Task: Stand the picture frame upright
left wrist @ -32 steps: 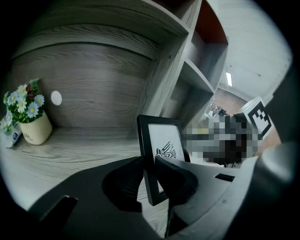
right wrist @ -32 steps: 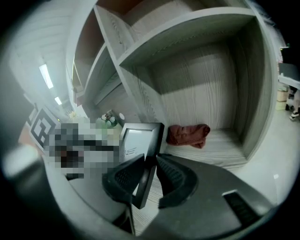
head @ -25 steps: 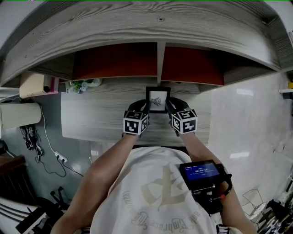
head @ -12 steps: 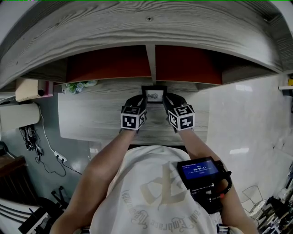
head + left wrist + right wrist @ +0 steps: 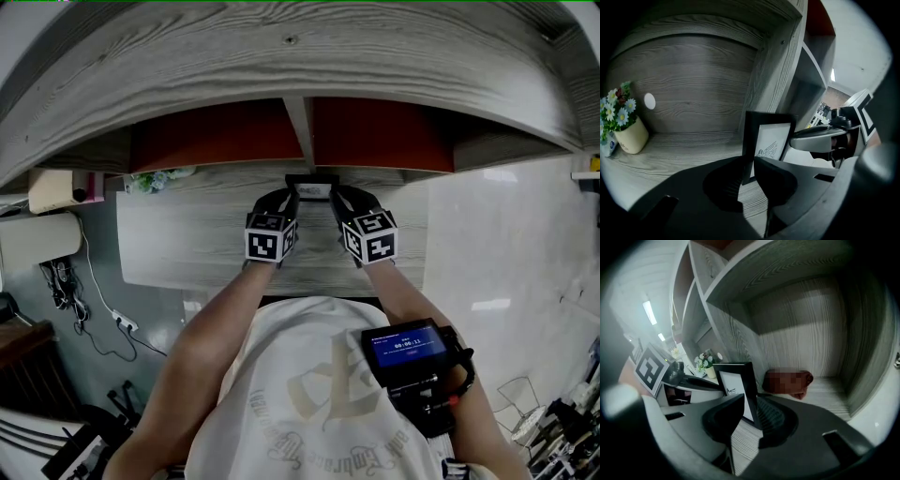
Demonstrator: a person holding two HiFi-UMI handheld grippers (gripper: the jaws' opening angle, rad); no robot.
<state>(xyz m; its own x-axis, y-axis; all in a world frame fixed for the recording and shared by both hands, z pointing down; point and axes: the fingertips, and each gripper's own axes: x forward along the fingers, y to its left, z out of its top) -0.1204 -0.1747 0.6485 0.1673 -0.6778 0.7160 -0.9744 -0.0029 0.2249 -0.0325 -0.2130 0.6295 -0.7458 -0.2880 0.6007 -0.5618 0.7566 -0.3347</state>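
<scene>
Pot (image 5: 630, 138) holds flowers (image 5: 616, 107); picture frame (image 5: 769, 140) upright on desk (image 5: 187, 246).

A grey wood desk (image 5: 187, 234) stands under a big grey shelf (image 5: 281, 56). Below the shelf are two open spaces with red backs (image 5: 216, 131). A thin wood wall (image 5: 298, 117) stands between them. Far back on the left of the desk sits a small pot of flowers (image 5: 623, 126). The grey wood behind the pot has a round white spot (image 5: 649, 100). The floor (image 5: 506, 244) is pale and shiny, with bright patches of light on it. Black wires (image 5: 62, 277) hang and lie at the left. Long lights (image 5: 649, 310) glow on the ceiling.
</scene>
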